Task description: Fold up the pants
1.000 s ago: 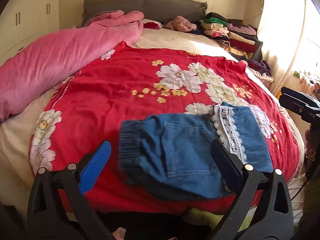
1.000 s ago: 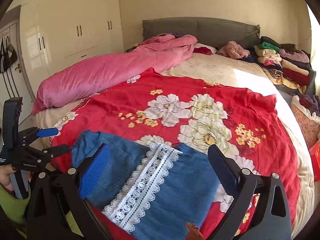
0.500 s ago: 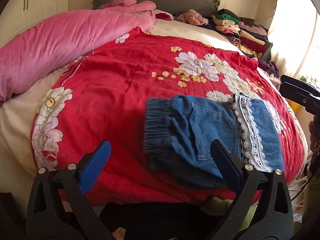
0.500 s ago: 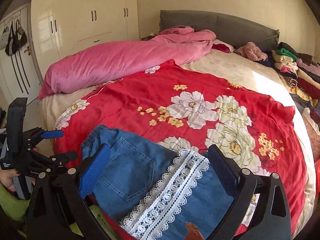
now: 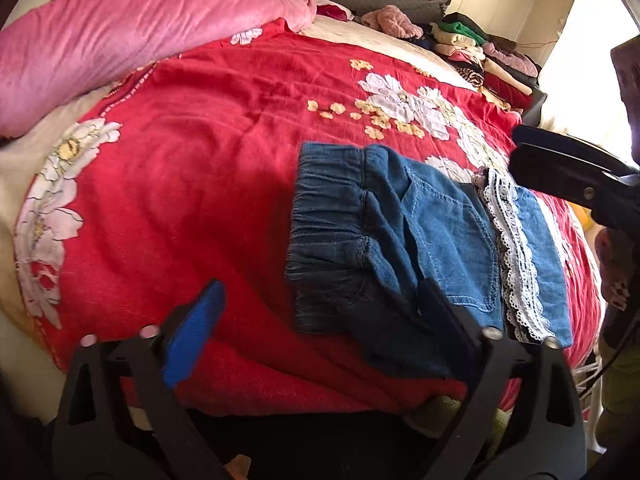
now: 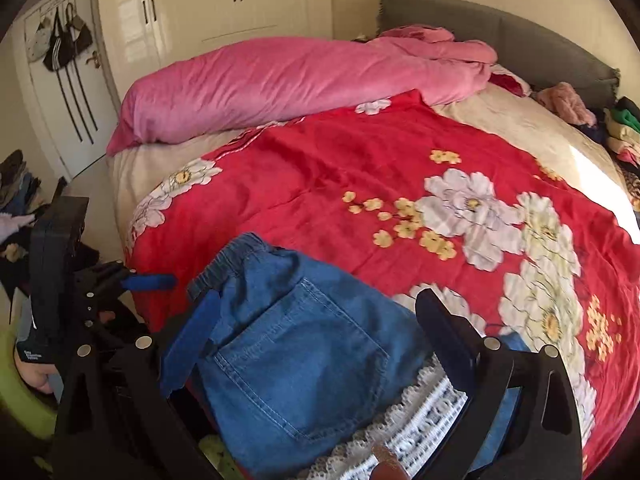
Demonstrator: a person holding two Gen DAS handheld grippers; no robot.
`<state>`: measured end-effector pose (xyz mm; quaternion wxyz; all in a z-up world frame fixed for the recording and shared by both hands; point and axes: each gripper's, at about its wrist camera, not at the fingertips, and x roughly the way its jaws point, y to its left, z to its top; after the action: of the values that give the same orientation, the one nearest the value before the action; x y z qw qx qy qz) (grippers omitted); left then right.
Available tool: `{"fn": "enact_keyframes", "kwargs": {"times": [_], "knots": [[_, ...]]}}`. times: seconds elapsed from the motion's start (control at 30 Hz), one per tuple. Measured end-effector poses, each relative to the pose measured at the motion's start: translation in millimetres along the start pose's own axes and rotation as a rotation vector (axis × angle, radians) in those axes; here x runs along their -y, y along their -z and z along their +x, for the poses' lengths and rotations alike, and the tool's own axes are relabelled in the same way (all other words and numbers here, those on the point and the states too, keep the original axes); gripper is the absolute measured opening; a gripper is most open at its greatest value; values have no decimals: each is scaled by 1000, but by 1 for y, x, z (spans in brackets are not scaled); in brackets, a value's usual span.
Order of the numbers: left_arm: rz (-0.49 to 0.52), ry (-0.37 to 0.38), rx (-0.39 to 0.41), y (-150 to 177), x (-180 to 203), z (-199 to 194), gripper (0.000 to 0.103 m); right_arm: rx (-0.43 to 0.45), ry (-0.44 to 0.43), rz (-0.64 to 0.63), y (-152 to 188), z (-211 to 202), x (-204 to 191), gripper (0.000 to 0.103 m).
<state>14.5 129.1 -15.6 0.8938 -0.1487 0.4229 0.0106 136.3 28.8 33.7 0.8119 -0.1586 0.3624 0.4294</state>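
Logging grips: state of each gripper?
Left gripper: closing, nothing gripped yet.
Right gripper: open over the pants, not gripping.

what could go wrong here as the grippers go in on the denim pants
1. The pants lie close to the near edge of the red blanket; a pull toward the person may drag them off the bed.
2. The left gripper is closing with its jaws straddling the bunched elastic waistband and blanket; it could pinch blanket too.
3. The right gripper hangs open over the back pocket; it may snag the white lace trim.
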Motion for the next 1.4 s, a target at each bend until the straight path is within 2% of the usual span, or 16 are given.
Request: {"fn": "enact_keyframes", "kwargs": {"times": [0.03,0.13,0.43,0.63,0.7,0.73,0.77,0.8,0.87,0.97,1.03,1.23,1.37,1.4], "knots": [[-6,15,-5,1,-1,2,69,-11,-8,-14,-3,7,-3,98],[-7,41,-20,3,-2,9,60,-52,-38,-41,-10,30,-8,98],[-9,62,-23,3,-4,16,61,-164,-99,-80,-22,89,-15,98],[-24,71,-27,2,-6,18,62,-212,-179,-17,-23,116,-9,96],[-28,74,-29,1,-7,20,63,-223,-259,7,-20,123,-8,80],[-30,74,-30,1,-7,20,64,-221,-302,22,-20,124,-8,59],[-32,75,-31,1,-8,21,64,-214,-333,34,-19,124,-7,44],[-34,77,-32,1,-9,21,65,-198,-334,30,-18,120,-7,43],[-35,79,-26,1,-8,19,67,-162,-344,27,-17,108,-5,33],[-43,89,-7,1,-7,14,75,-100,-393,71,-13,84,8,31],[-52,124,-11,0,-5,11,84,-52,-423,103,-10,64,19,31],[-101,263,-32,-6,8,12,90,59,-463,168,8,11,50,31],[-137,412,-98,-11,29,22,88,105,-452,190,18,-15,67,31],[-144,456,-119,-12,38,25,75,117,-445,196,21,-21,72,31]]}}
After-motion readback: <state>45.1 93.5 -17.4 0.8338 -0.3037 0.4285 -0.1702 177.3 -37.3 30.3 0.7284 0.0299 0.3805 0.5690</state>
